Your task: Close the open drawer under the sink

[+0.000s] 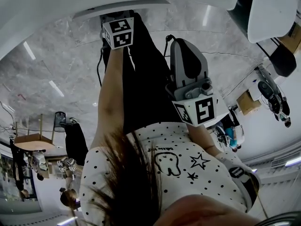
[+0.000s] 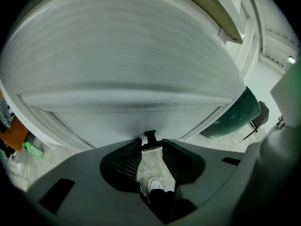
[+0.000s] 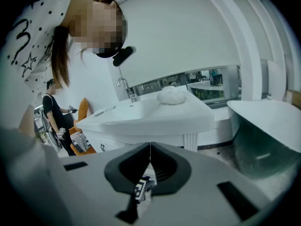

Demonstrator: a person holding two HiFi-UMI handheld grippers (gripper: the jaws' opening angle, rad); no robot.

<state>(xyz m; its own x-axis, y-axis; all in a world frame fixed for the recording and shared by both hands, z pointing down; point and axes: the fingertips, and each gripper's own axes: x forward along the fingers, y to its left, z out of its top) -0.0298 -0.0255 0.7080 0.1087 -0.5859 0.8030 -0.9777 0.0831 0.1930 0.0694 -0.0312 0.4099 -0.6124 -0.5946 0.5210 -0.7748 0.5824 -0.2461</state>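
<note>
The left gripper [image 2: 151, 144], jaws apart and empty, faces the white drawer front [image 2: 131, 79], with its black handle [image 2: 150, 136] at the jaw tips. The closing push seems not yet done. The right gripper [image 3: 149, 147], jaws together, is held aside.

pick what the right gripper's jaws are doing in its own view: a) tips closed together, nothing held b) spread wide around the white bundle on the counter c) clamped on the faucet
a: in the right gripper view, the right gripper has its two jaw tips meeting with nothing between them, and the sink stands beyond them, untouched.
</note>
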